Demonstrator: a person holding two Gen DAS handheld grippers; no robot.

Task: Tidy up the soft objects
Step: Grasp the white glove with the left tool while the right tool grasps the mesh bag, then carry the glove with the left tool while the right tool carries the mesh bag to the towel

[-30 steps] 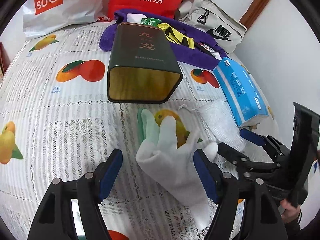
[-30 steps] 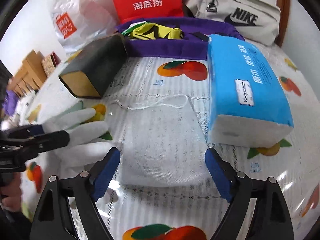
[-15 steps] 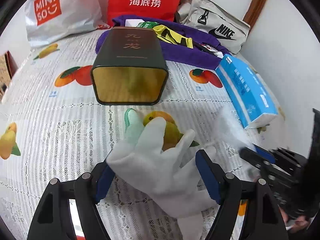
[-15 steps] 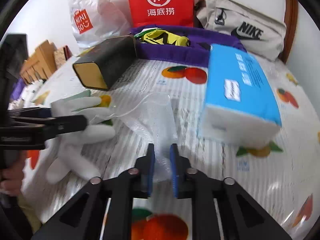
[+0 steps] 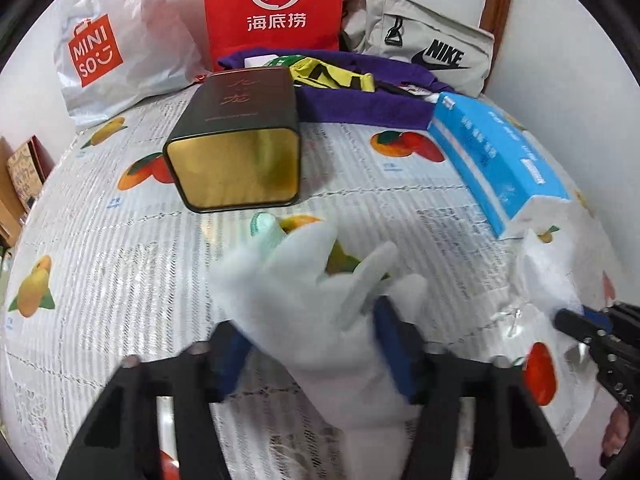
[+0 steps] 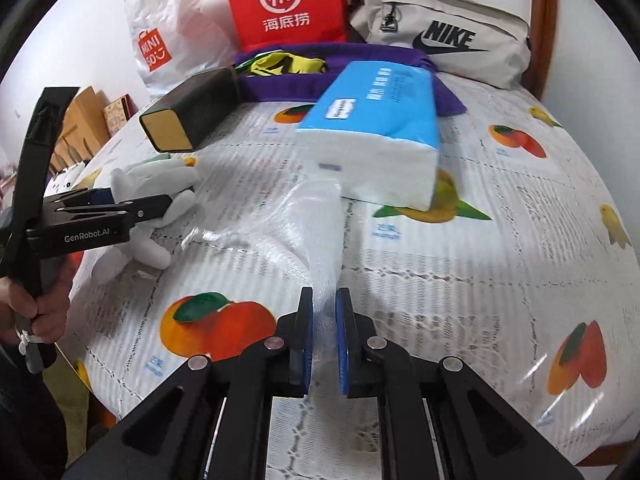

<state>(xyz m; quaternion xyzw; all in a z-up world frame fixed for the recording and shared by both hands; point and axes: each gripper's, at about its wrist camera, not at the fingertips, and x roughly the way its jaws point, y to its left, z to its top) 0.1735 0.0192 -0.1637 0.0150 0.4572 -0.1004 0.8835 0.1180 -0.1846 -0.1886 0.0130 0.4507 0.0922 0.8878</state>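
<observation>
Left wrist view: the left gripper point(image 5: 310, 344) has just been closing its jaws around the white glove point(image 5: 320, 312) on the tabletop point(image 5: 100, 240), before the tin point(image 5: 240, 148).

Right wrist view: the right gripper point(image 6: 323, 336) has its jaws clamped on the clear plastic bag point(image 6: 308, 232), just before the tissue pack point(image 6: 376, 132).

White fabric glove point(image 5: 316, 320): soft, limp, fingers splayed toward the dark tin, one fingertip pale green; lies on the fruit-print tablecloth, its palm bunched between blue gripper pads; blurred in the left wrist view.

Clear plastic bag point(image 6: 316, 236): thin, crinkled, translucent; its near end pinched and drawn up off the cloth, the rest trailing toward the tissue pack, its far edge touching or just beside the pack's white end. The two items lie near each other, not touching.
</observation>
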